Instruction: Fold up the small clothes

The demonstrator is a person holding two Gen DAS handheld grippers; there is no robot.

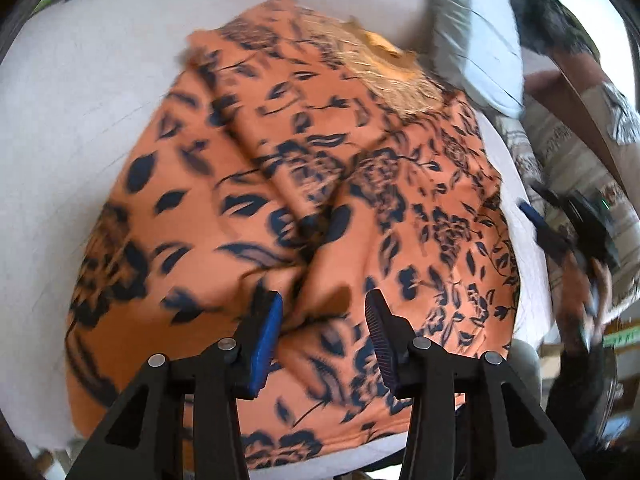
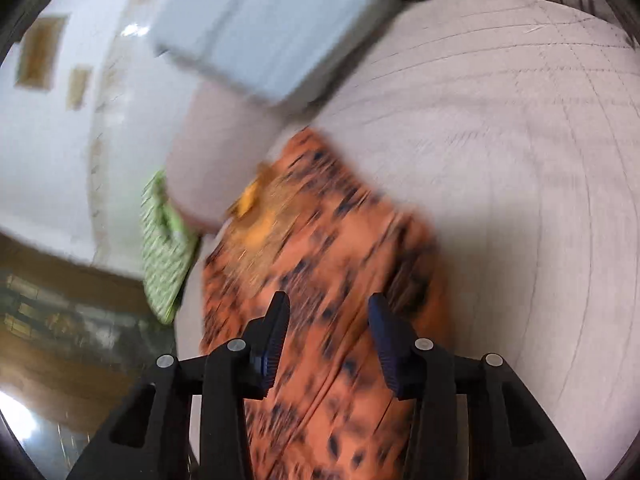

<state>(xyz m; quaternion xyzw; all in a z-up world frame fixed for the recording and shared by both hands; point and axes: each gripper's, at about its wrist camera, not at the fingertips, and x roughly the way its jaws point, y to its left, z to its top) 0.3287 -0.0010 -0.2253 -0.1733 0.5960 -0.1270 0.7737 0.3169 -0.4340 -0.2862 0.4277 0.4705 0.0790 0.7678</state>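
An orange garment with a dark floral print [image 1: 296, 184] lies rumpled on a pale bed sheet [image 1: 80, 92], with a tan neckline patch [image 1: 384, 68] at its far end. My left gripper [image 1: 322, 308] is open, its blue-padded fingers just above the near part of the cloth. The same garment shows in the right wrist view [image 2: 320, 264], blurred by motion. My right gripper [image 2: 328, 312] is open over the garment's near end, holding nothing. The right gripper also appears at the right of the left wrist view [image 1: 576, 232].
A light blue pillow [image 1: 476, 48] lies beyond the garment; it also shows in the right wrist view [image 2: 272, 24]. A green patterned cloth [image 2: 168, 252] hangs at the bed's edge. A wooden floor [image 2: 60, 364] lies beyond the edge. Striped bedding [image 1: 576, 152] lies at the right.
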